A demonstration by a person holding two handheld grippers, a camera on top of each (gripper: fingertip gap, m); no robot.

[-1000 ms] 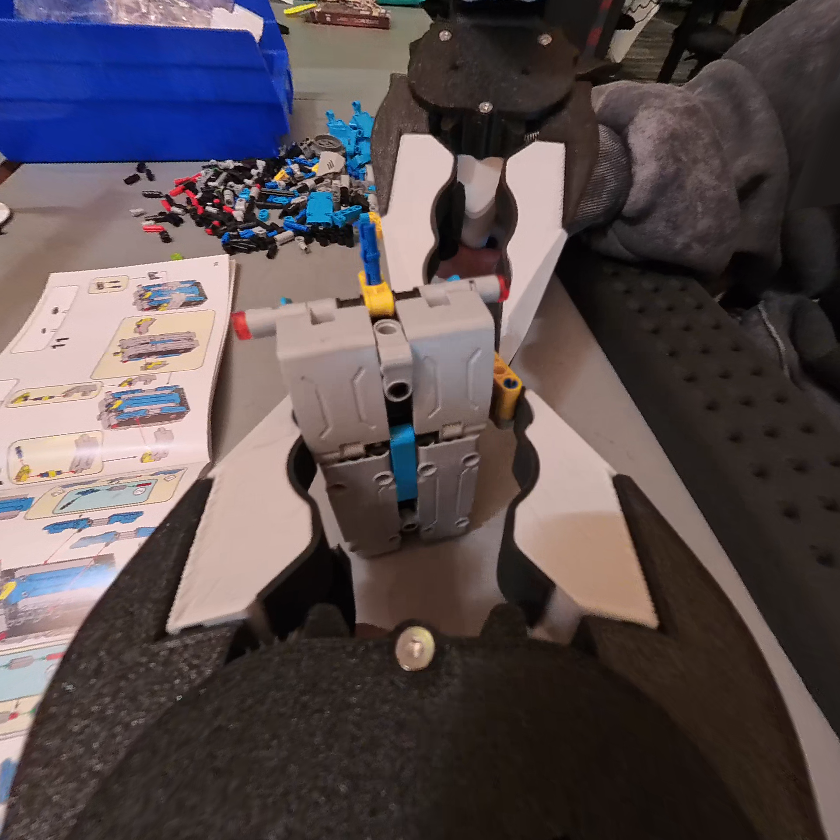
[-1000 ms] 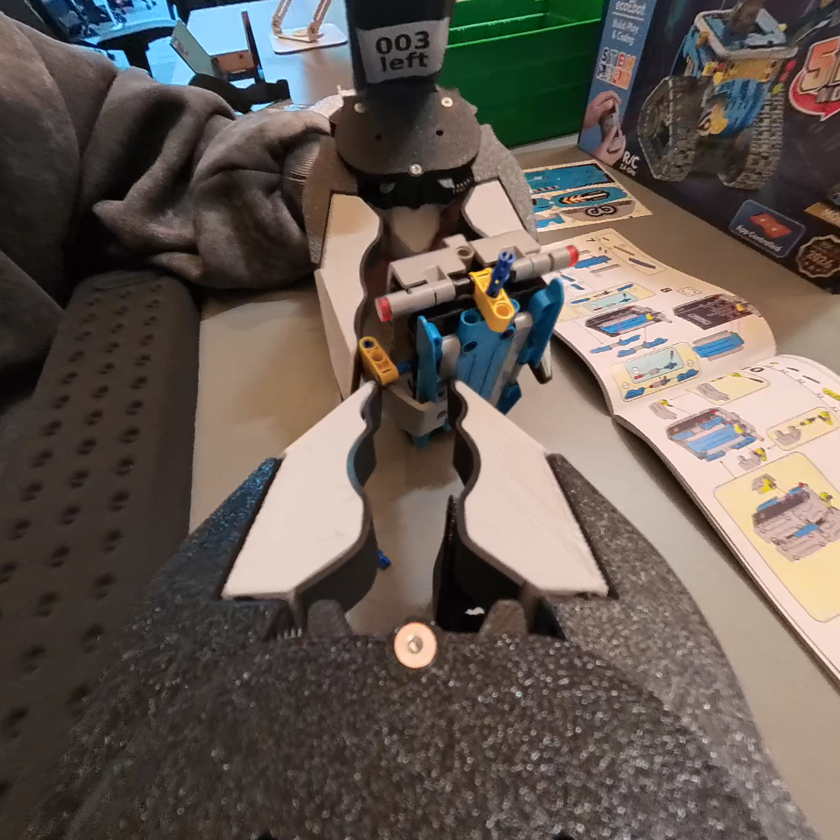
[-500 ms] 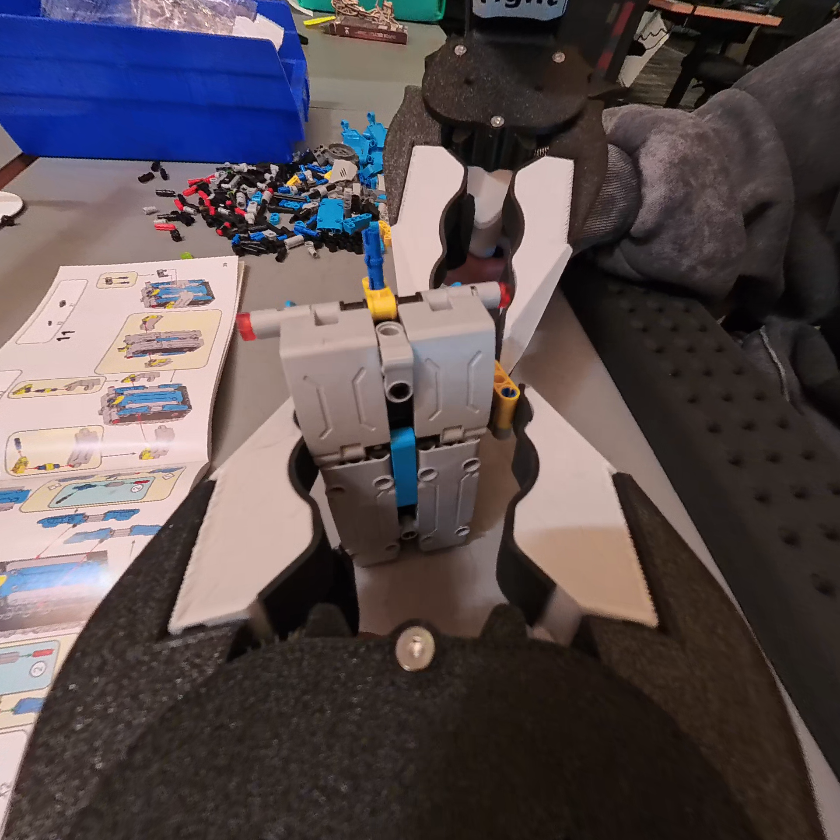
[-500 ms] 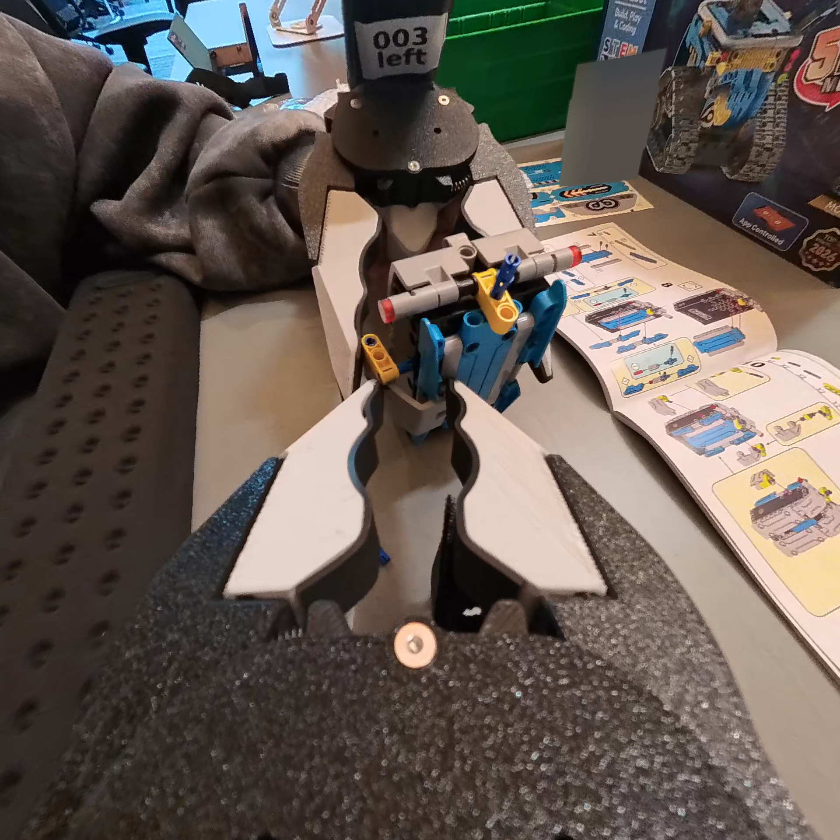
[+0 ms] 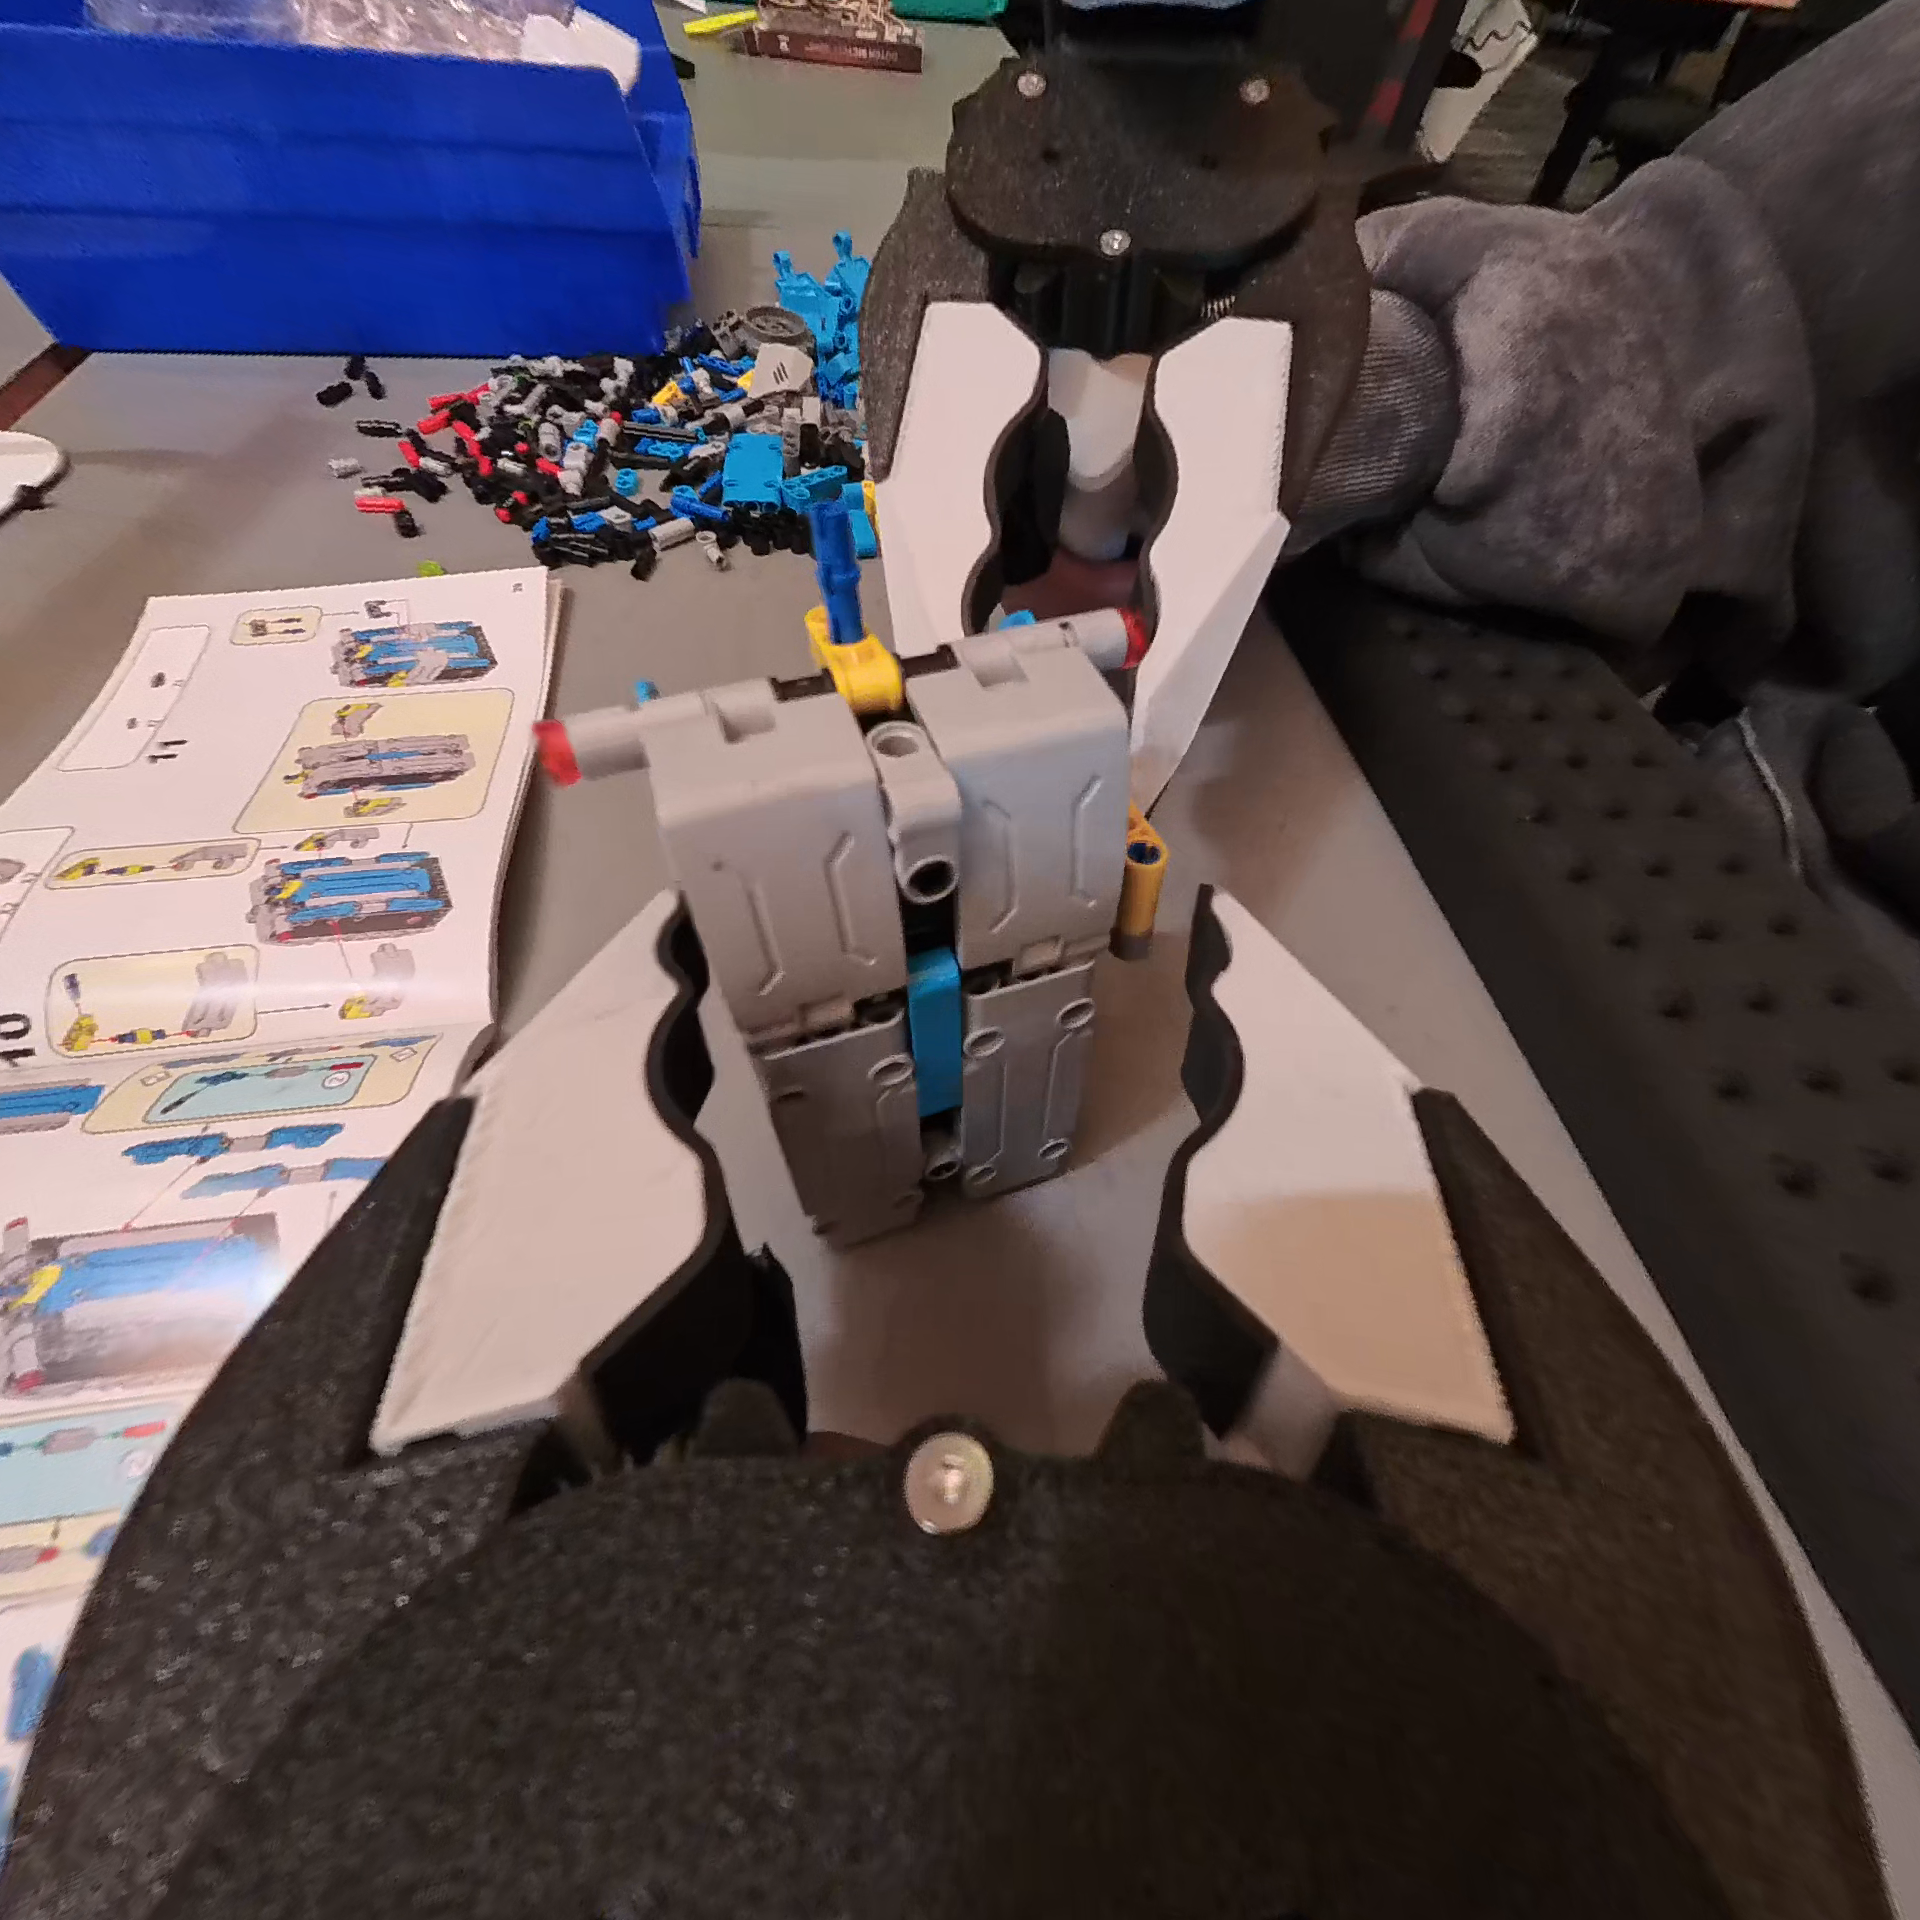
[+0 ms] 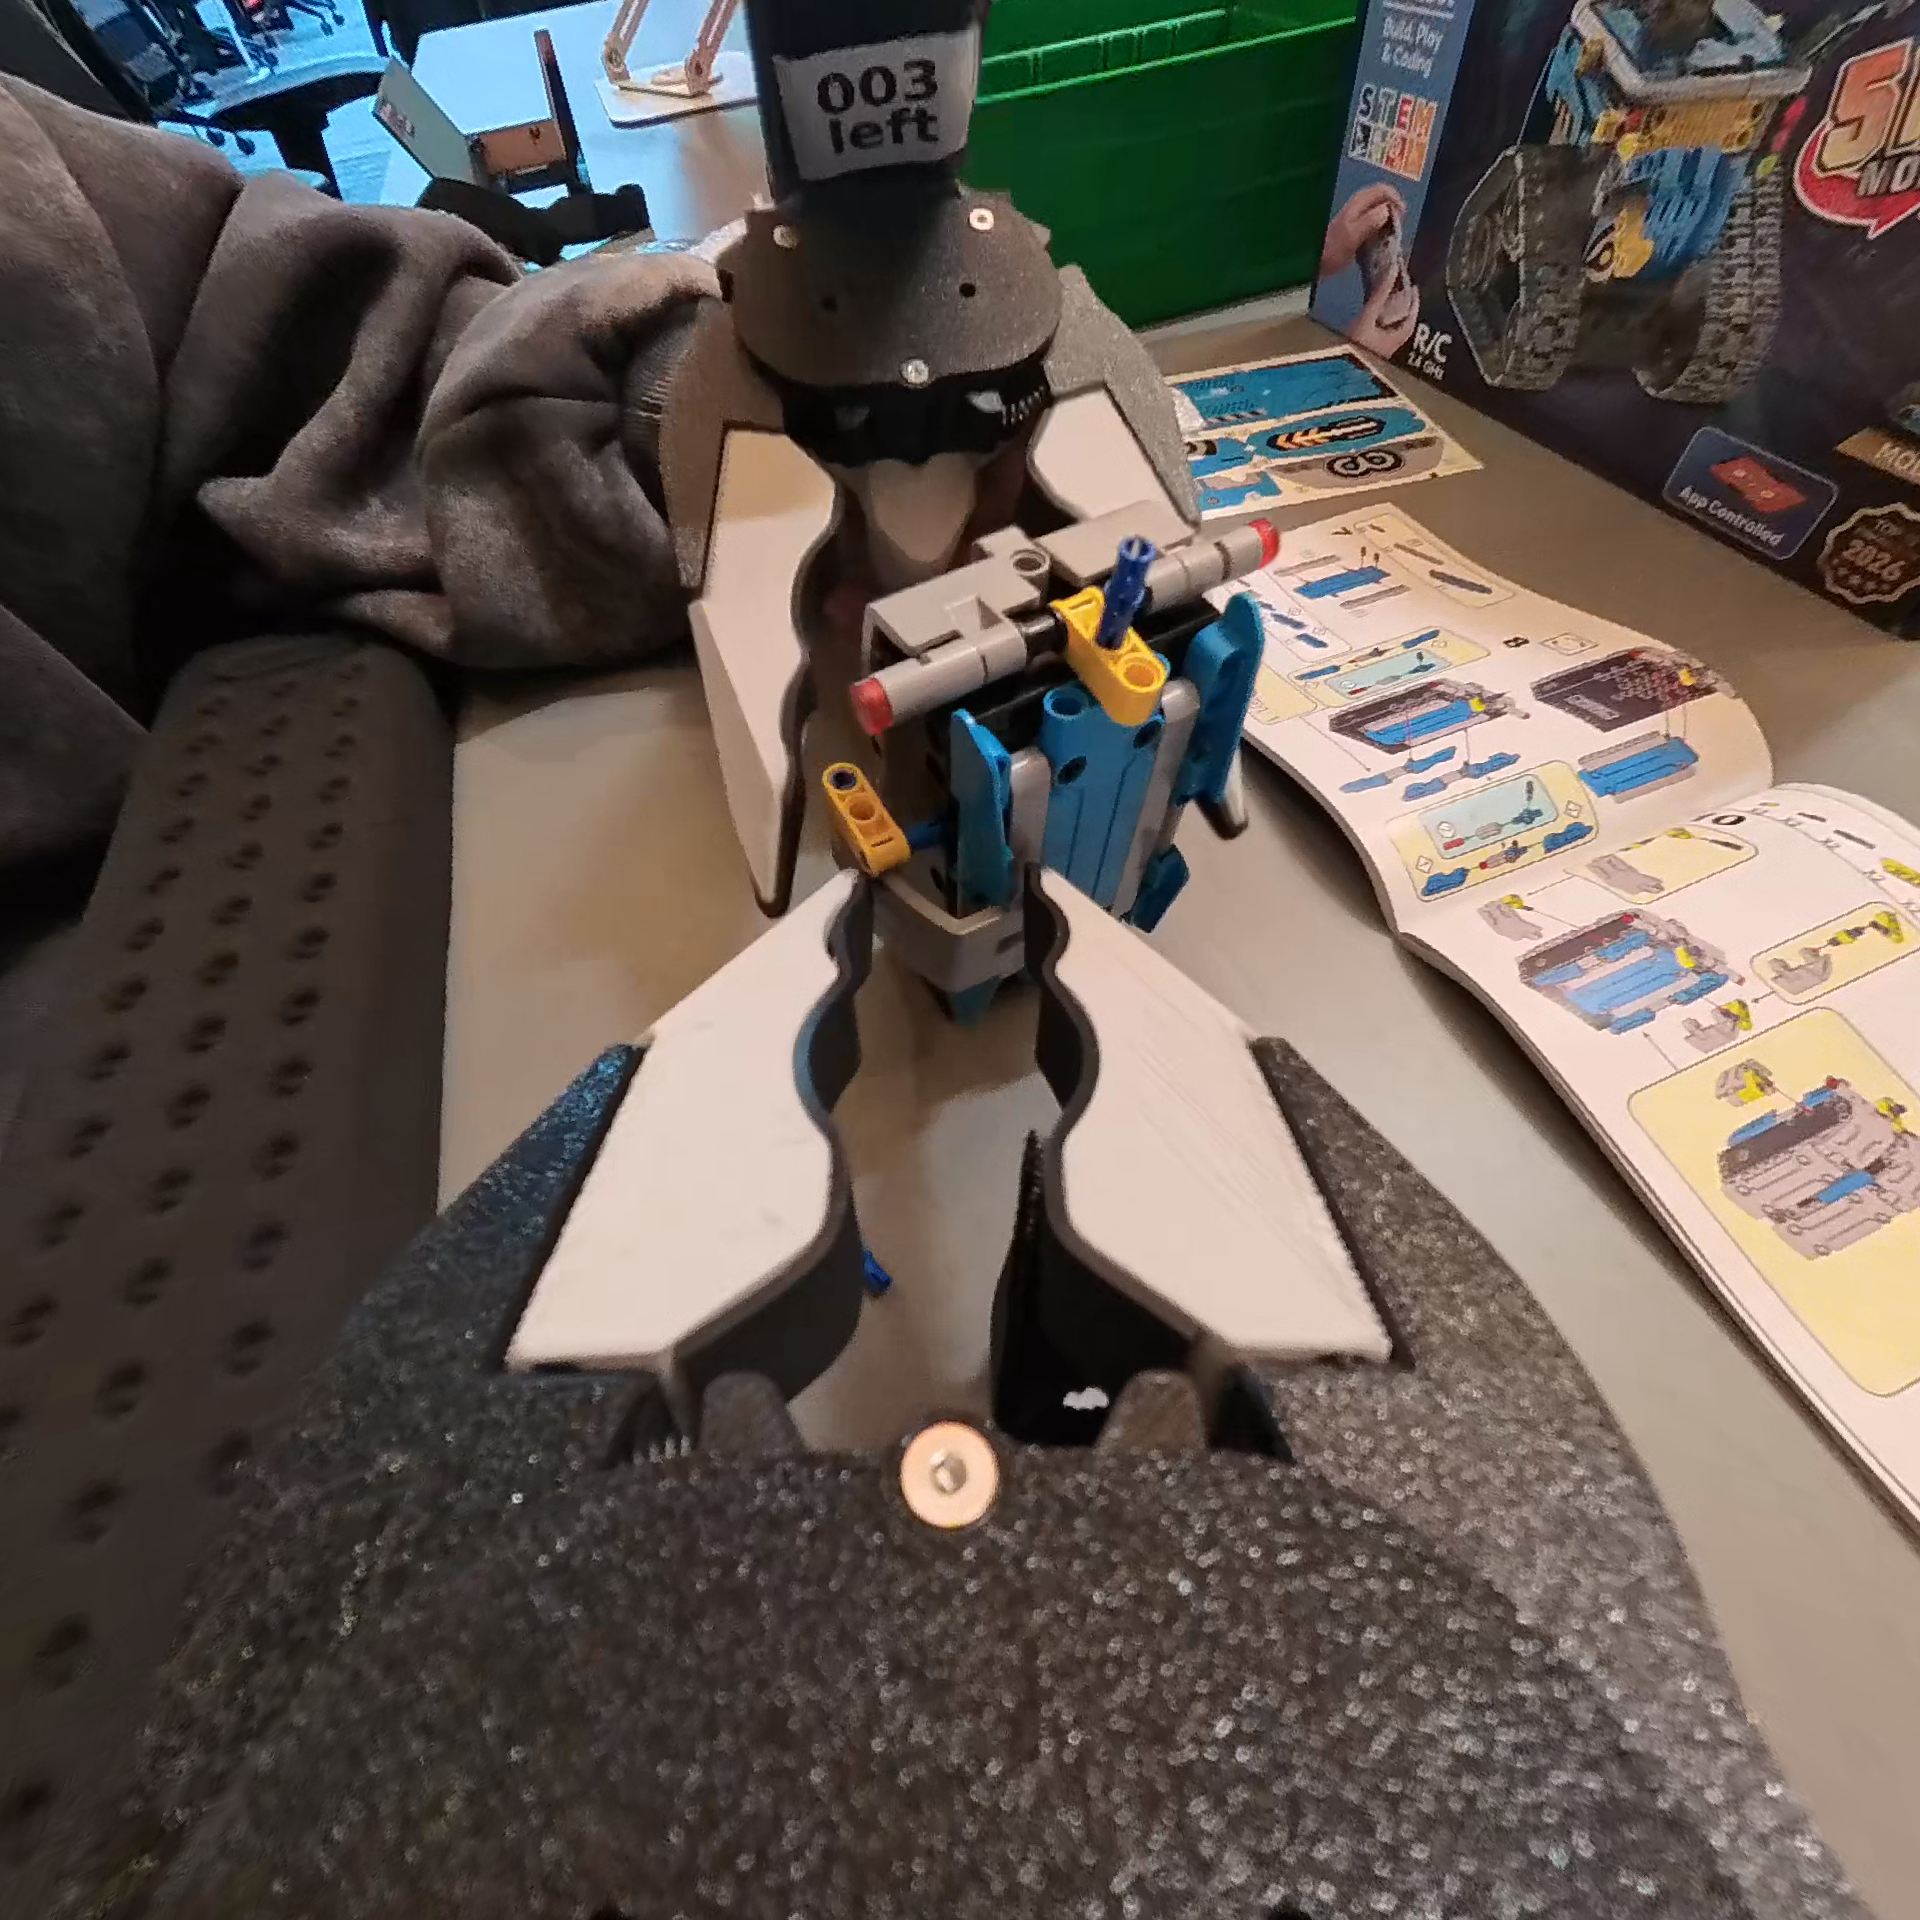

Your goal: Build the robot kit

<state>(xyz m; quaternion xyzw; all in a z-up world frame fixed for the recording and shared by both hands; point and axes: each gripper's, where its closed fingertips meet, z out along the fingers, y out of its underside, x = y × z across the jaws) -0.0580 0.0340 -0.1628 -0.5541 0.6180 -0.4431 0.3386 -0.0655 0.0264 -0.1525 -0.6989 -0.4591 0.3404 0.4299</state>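
A grey, blue and black brick assembly (image 5: 790,862) stands tilted on the grey table, between both grippers. A grey axle with red ends (image 5: 1091,632) runs across its top, with a yellow connector (image 5: 868,670) and a dark blue pin (image 5: 834,561). My left gripper (image 5: 935,909) holds it with wide jaws, the left pad on the grey side and the right pad by a second yellow connector (image 5: 1143,878). My right gripper (image 6: 948,894) faces it, its fingertips closed on the lower end of the assembly (image 6: 1101,790). Its fingers (image 5: 1210,540) show behind the assembly.
A pile of loose small parts (image 5: 644,457) lies before a blue bin (image 5: 312,208). An open instruction booklet (image 5: 291,790) lies beside the assembly (image 6: 1558,831). A printed box (image 6: 1662,208), a sticker sheet (image 6: 1320,436) and a green bin (image 6: 1143,156) stand behind. A grey sleeve (image 5: 1558,364) rests on a dark perforated pad (image 5: 1662,935). Left and right tips are no more than a few centimetres apart.
The left wrist view has shifted and rolled a little, so the assembly looks more tilted. Both grippers keep the same jaw width and the same places on it.
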